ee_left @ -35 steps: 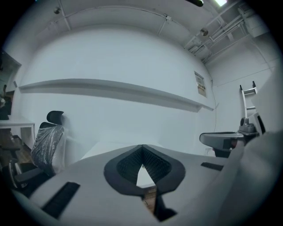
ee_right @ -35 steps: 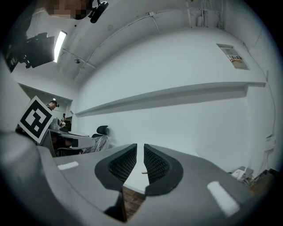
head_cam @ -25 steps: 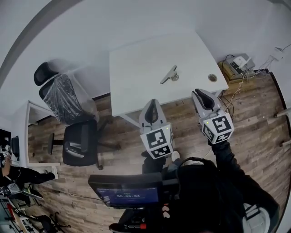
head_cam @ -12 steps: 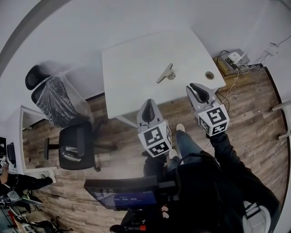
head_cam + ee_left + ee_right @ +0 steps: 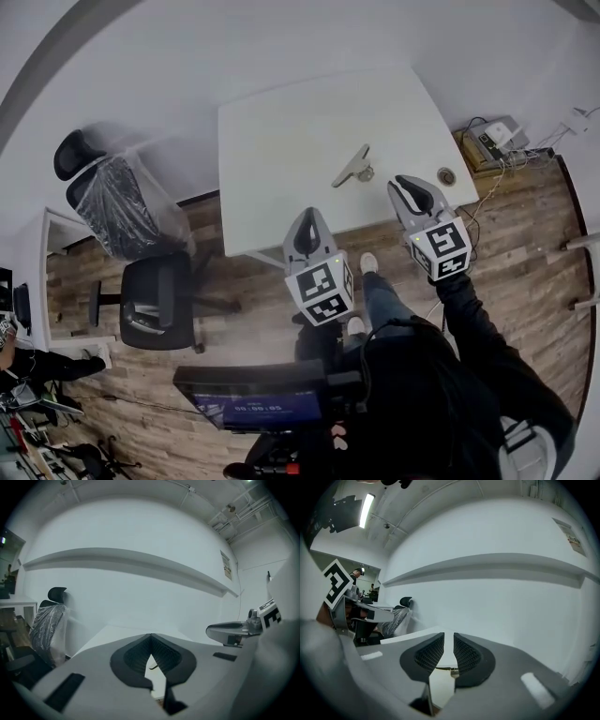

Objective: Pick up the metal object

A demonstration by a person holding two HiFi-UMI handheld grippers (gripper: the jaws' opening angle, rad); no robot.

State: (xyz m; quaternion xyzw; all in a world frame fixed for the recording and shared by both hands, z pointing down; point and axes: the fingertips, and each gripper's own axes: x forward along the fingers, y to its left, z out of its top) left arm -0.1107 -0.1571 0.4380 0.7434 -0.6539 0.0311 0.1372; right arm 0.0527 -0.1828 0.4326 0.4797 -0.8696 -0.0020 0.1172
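The metal object, a slim silver piece with a round end, lies on the white table right of its middle. My left gripper hovers over the table's near edge, below and left of the object, its jaws meeting at the tips. In the left gripper view the left gripper shows the metal object far off through the gap. My right gripper hangs at the table's near right, slightly open and empty; its jaws have just been opening. Between the right gripper pads the metal object shows ahead.
A small round thing sits by the table's right corner. Two office chairs stand left of the table. Boxes and cables lie on the wood floor at the right. A screen hangs in front of the person.
Both grippers have come nearer to the table's front edge as the person stepped forward. The metal object has not moved on the table.
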